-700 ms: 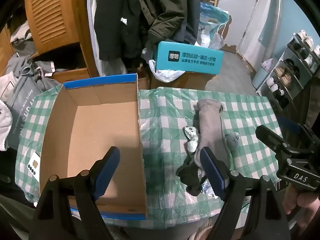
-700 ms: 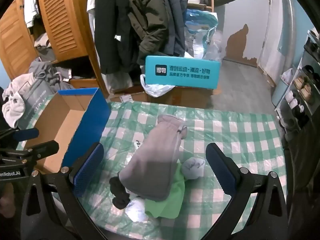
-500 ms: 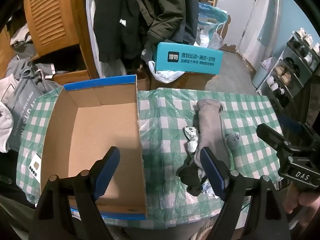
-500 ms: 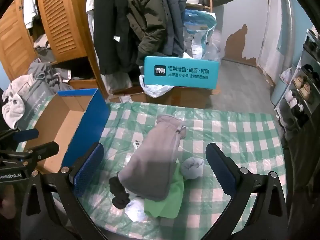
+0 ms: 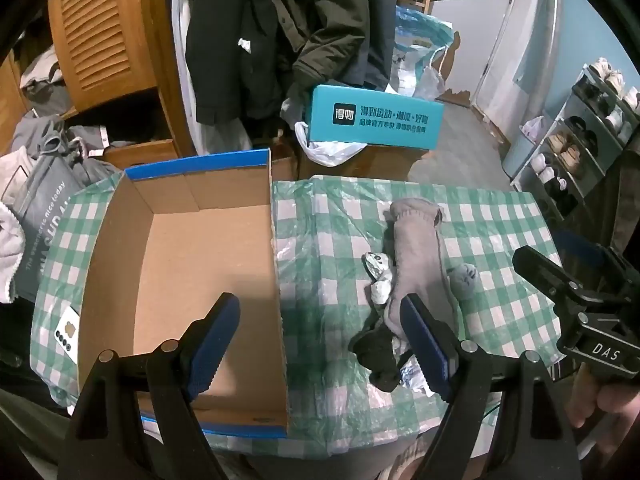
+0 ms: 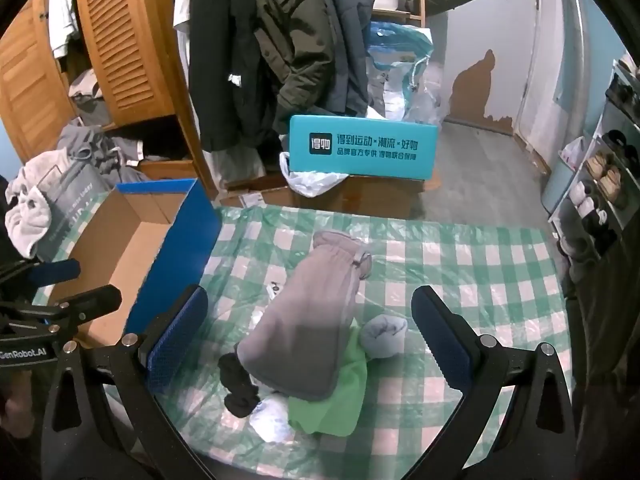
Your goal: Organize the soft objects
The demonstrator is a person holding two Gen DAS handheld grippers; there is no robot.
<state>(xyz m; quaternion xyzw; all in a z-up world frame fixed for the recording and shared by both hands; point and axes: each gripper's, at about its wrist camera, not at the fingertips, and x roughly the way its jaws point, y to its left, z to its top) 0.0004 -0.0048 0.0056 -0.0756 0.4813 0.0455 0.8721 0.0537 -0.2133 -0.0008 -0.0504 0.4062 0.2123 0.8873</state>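
A pile of soft things lies on the green checked tablecloth (image 6: 460, 264): a long grey fleece piece (image 6: 312, 320) (image 5: 416, 264) on top, a green cloth (image 6: 340, 392) under it, a black sock (image 6: 238, 384) (image 5: 378, 354), a rolled pale sock (image 6: 384, 336) and a white bundle (image 6: 272, 416). Left of the pile stands an open cardboard box (image 5: 192, 272) (image 6: 132, 248) with blue outer walls, nothing in it. My right gripper (image 6: 308, 340) hovers open above the pile. My left gripper (image 5: 320, 332) hangs open over the box's right wall, nothing between its fingers.
A teal printed box (image 6: 360, 148) sits on brown cartons beyond the table's far edge. Dark coats (image 6: 280, 48) hang behind it beside a wooden louvred wardrobe (image 6: 120, 40). A shoe rack (image 5: 580, 140) stands at the right. A white phone (image 5: 66, 330) lies left of the cardboard box.
Both views have drifted only slightly. Neither gripper has taken hold of anything, and the pile lies as before.
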